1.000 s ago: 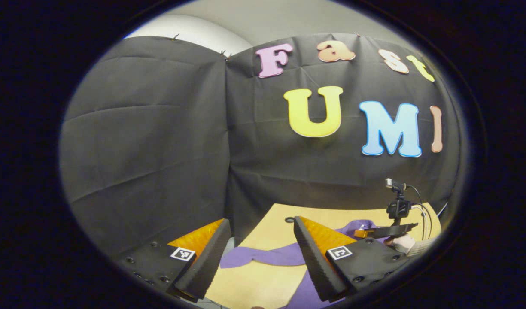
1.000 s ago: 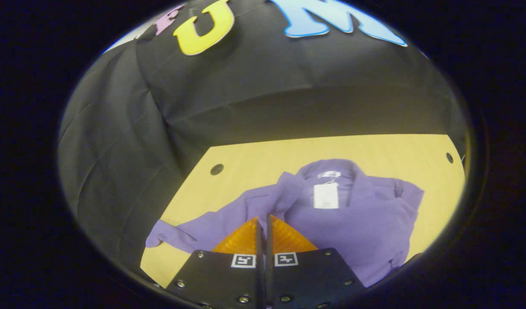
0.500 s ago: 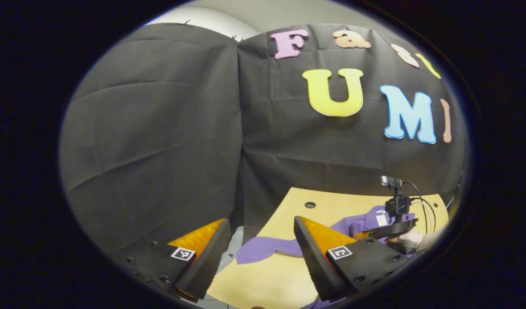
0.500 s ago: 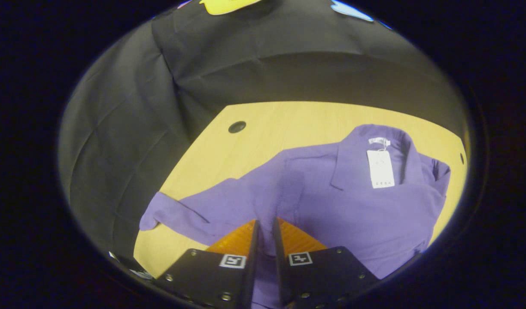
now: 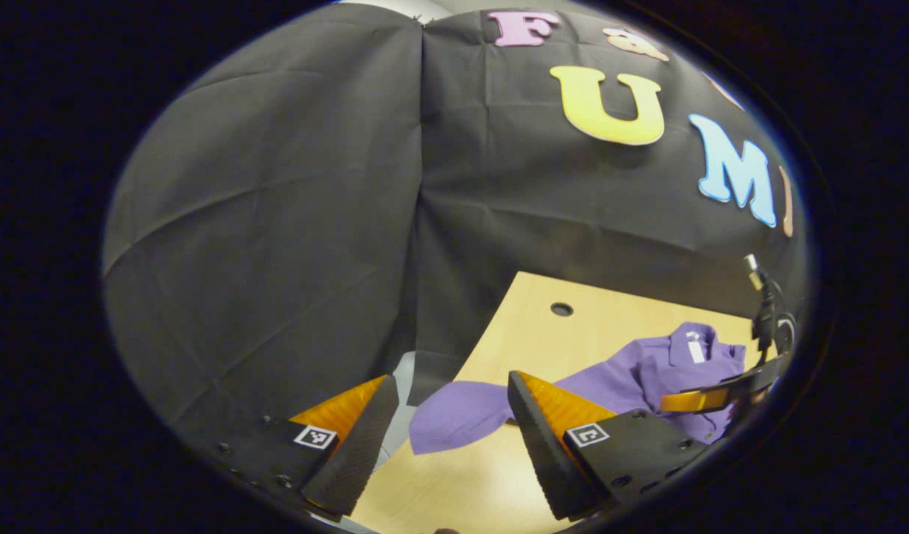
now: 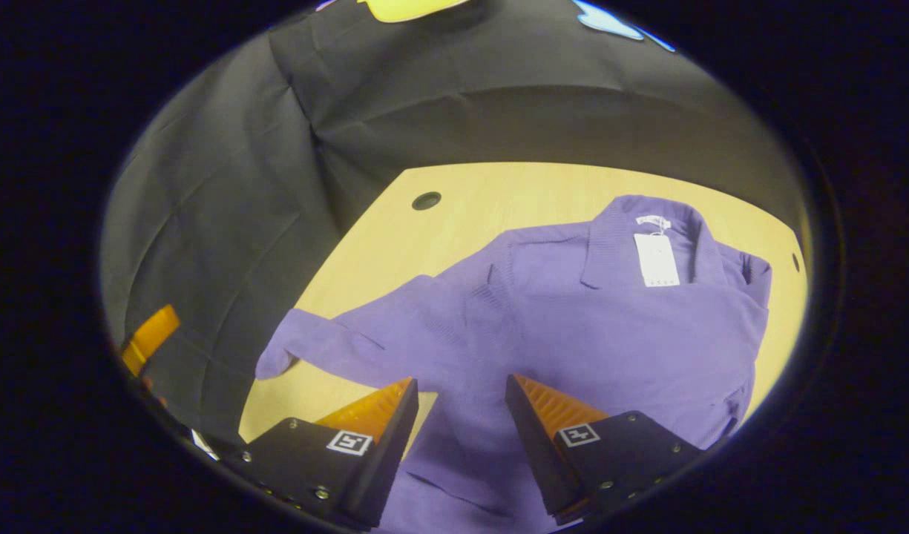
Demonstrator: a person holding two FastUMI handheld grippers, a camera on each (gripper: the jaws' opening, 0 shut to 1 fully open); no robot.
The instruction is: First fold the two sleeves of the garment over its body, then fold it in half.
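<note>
Two grippers hang above a purple garment [image 6: 588,311] that lies flat on the pale worktop [image 6: 454,215], collar and white tag [image 6: 656,259] toward the far edge. In the right gripper view, the right gripper [image 6: 460,415] has its fingers spread wide over the body of the garment, holding nothing. In the left gripper view, the left gripper [image 5: 453,430] is also wide and empty, aimed at the cuff end of the outstretched sleeve [image 5: 454,415], which reaches to the worktop's near-left edge. The sleeve on the garment's other side appears bunched against the body, though how neatly it lies cannot be told.

The likely risk is at the sleeve pick-up: the cuff sits at the very edge, so a low or late approach could push it off the worktop or pinch too little cloth, letting it slip mid-fold and drag the body askew.

Half a second ago the right gripper's fingers stood nearly together over the cloth; they have since opened. The left gripper has tipped downward, bringing more of the worktop and sleeve under its fingers.
</note>
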